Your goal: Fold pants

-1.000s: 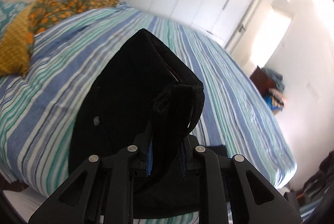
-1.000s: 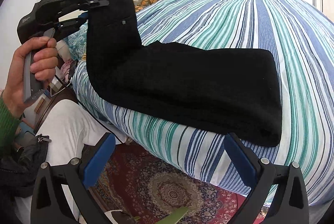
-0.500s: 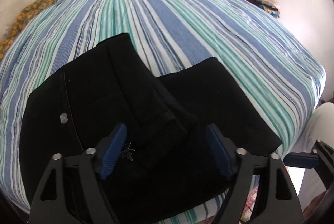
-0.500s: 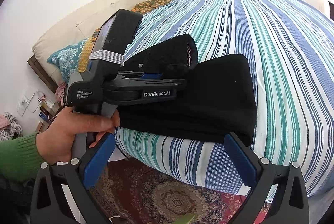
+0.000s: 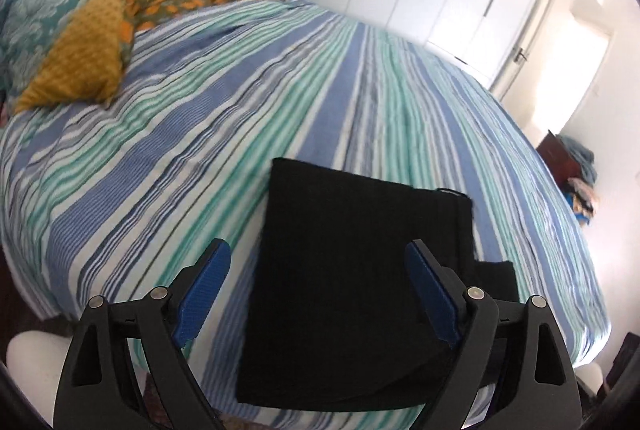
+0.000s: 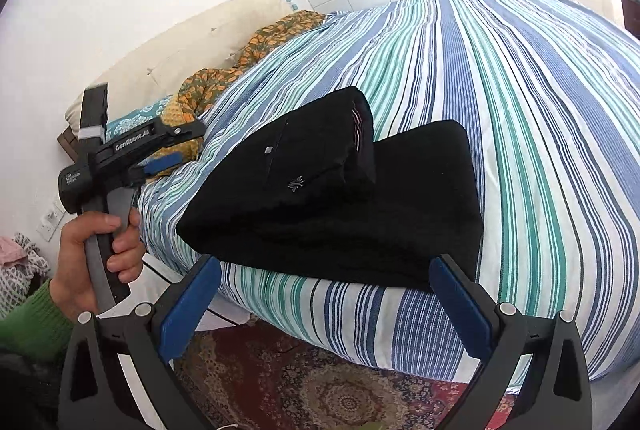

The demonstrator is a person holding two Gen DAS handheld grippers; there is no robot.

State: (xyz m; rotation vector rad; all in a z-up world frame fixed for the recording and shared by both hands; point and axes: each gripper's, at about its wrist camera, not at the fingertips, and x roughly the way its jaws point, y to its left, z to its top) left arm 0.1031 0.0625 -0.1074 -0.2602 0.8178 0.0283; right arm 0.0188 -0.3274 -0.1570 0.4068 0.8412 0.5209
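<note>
The black pants lie folded in a thick stack at the near edge of the bed, on its blue, teal and white striped cover. The upper fold, with a small button and a pale embroidered mark on it, sits skewed across the flatter lower layer, whose corner juts out toward the bed's middle. In the left wrist view the same stack shows as a dark block, with a smaller flap of fabric poking out at its right side.

The left tongs hover above the near part of the pants with their blue pads spread wide — nothing is between the pads, and the fabric lies free beneath them. Seen from the right wrist view, these left tongs are off to the side of the stack, clear of it, tilted up and away from the bed; a hand in a green sleeve grips the grey handle, fingers curled around it, wrist low beside the mattress.

The right tongs also stand wide open and hold nothing, poised in front of the bed's edge just short of the stack, pointing down and across it.

Below lies a patterned red rug; yellow and orange floral cushions pile at the headboard end.
</note>
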